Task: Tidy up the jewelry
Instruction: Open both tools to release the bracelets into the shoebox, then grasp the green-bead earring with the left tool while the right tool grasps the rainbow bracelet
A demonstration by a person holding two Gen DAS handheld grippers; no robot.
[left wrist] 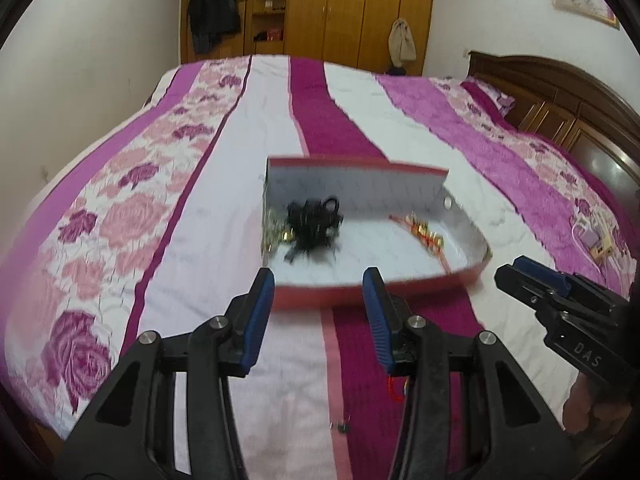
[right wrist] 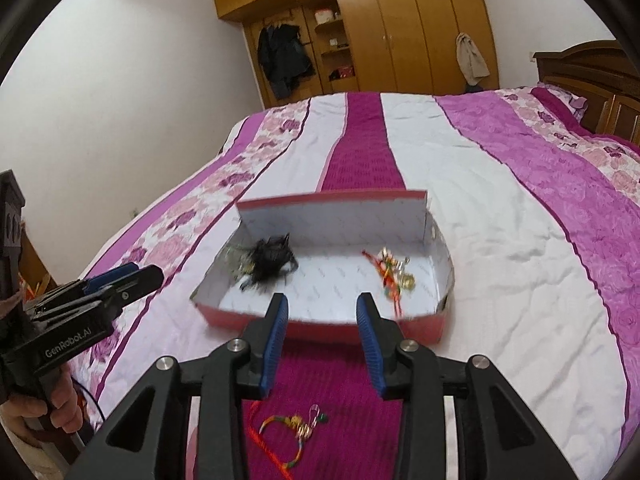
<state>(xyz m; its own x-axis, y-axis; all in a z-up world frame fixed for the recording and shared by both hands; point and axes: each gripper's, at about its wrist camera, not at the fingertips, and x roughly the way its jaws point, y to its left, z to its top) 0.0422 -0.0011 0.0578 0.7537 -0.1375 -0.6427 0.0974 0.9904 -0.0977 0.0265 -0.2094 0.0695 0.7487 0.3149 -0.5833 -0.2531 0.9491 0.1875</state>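
A red box with a white inside lies open on the bed. Inside it, a black tangle of jewelry lies at the left and a red-and-gold piece at the right. A colourful braided bracelet with a gold charm lies on the magenta stripe in front of the box, under my right gripper. My left gripper is open and empty just before the box's front wall. My right gripper is open and empty above the box's front wall; it also shows in the left wrist view.
The bed has a pink, white and magenta striped cover. A small earring-like bit lies on the cover near me. A wooden headboard stands at the right, a wardrobe beyond the bed. Small items lie at the right.
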